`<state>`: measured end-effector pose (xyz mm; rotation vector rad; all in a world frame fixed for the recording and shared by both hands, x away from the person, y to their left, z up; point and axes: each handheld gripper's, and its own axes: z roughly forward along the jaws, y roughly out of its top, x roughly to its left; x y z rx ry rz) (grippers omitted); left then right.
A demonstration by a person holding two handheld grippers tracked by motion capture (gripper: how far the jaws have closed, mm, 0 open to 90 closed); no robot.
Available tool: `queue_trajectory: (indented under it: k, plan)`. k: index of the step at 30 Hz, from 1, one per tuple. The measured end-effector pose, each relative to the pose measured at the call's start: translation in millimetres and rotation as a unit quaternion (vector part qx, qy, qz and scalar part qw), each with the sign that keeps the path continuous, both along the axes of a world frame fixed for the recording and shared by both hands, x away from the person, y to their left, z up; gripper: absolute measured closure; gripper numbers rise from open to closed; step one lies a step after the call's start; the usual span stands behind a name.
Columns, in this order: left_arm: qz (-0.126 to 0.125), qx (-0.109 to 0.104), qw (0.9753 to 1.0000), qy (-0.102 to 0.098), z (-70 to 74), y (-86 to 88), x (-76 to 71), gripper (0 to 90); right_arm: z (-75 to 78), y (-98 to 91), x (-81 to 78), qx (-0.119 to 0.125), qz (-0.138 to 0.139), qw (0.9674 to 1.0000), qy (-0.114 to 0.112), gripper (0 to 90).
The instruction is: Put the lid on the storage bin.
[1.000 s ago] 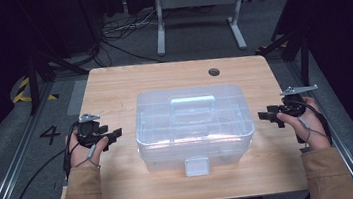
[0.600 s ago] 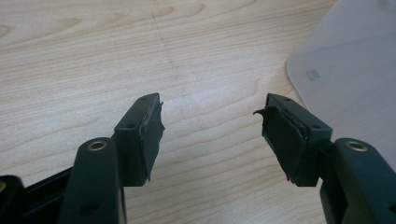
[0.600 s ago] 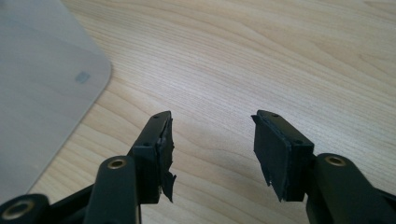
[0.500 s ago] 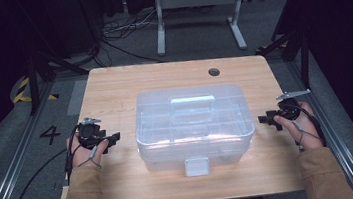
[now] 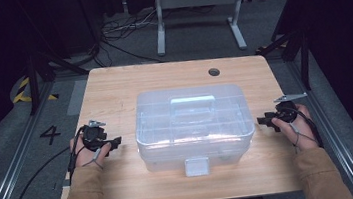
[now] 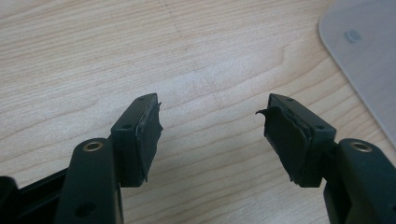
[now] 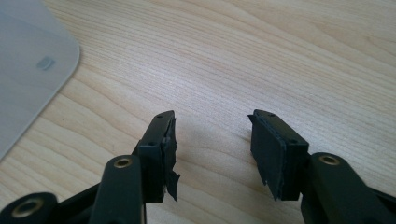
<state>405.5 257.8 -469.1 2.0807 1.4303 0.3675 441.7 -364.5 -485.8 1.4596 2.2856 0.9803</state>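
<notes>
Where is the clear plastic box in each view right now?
High view: clear plastic box at table centre, between both grippers.
Left gripper view: its rounded corner at the upper right.
Right gripper view: its rounded corner at the upper left.
Shared landmark: the light wooden table.

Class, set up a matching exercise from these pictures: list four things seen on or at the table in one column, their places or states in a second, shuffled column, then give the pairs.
1. clear plastic box
2. left gripper
3. right gripper
4. round hole

A. far edge of the table
B. open, at the box's right side
C. lid on, mid-table
D. open, at the box's left side

Pairs: 1-C, 2-D, 3-B, 4-A
</notes>
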Motion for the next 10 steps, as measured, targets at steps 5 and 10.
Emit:
queue_trajectory:
  k: [5, 10]
  plan:
    - [-0.009, 0.002, 1.0, 0.002, -1.6, -1.3, -0.1, 35.8, 0.5, 0.9, -0.3, -0.014, 0.003, 0.9999, -0.009, 50.3]
    - [-0.013, -0.002, 0.9999, 0.001, -2.2, -1.4, -0.3, 35.3, 2.4, 2.0, 0.1, -0.004, 0.002, 0.9998, -0.02, 50.2]
